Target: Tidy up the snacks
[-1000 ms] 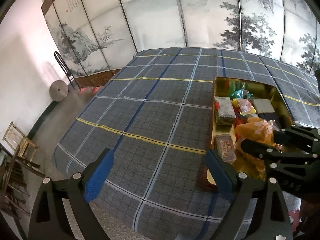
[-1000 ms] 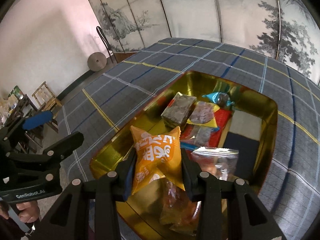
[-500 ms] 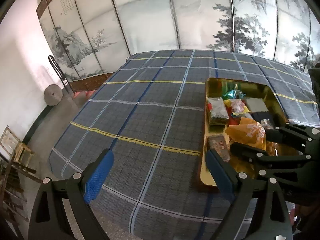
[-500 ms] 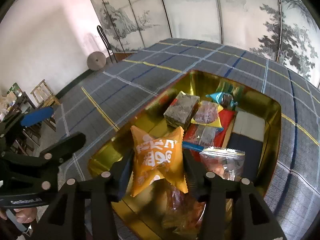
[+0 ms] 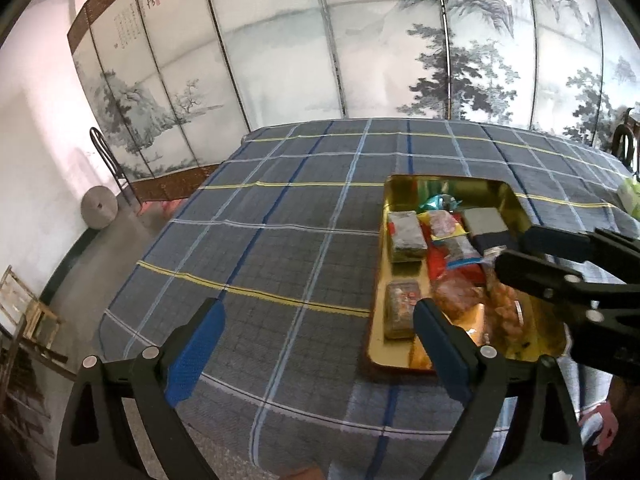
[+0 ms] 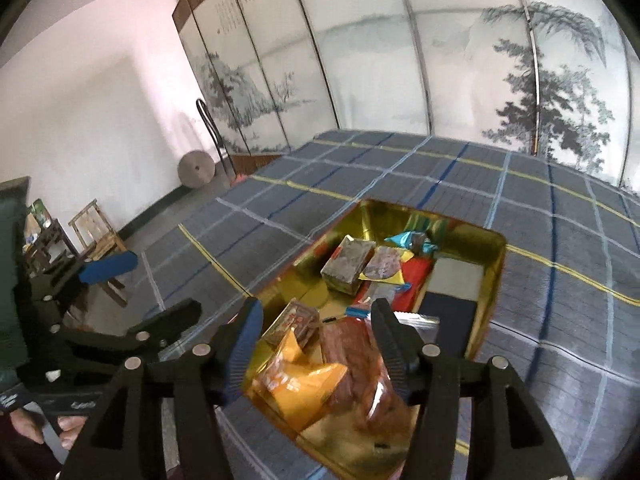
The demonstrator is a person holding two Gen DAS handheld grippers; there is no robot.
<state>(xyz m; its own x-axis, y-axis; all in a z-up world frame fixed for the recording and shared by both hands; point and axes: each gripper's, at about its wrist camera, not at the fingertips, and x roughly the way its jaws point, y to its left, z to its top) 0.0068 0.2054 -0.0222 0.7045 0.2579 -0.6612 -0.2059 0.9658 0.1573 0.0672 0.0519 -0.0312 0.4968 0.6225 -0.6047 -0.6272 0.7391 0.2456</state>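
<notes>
A gold tray (image 6: 494,264) on the plaid tablecloth holds several snack packs; it also shows in the left wrist view (image 5: 516,194). An orange snack bag (image 6: 304,384) lies in the tray's near corner, loose below my right gripper (image 6: 316,332), which is open and empty above it. A clear bag of brown snacks (image 6: 352,356) lies beside it. My left gripper (image 5: 316,332) is open and empty over the tablecloth, left of the tray. The right gripper's fingers (image 5: 560,256) show at the right of the left wrist view.
The blue plaid tablecloth (image 5: 280,248) covers the table. A painted folding screen (image 5: 360,48) stands behind it. A wooden chair (image 6: 96,232) and a round stone disc (image 6: 196,170) stand on the floor to the left. A pale green pack (image 5: 630,198) lies at the far right.
My right gripper has opened and let go of the orange snack bag, which now lies in the tray's near corner. Both grippers have pulled back and risen a little.
</notes>
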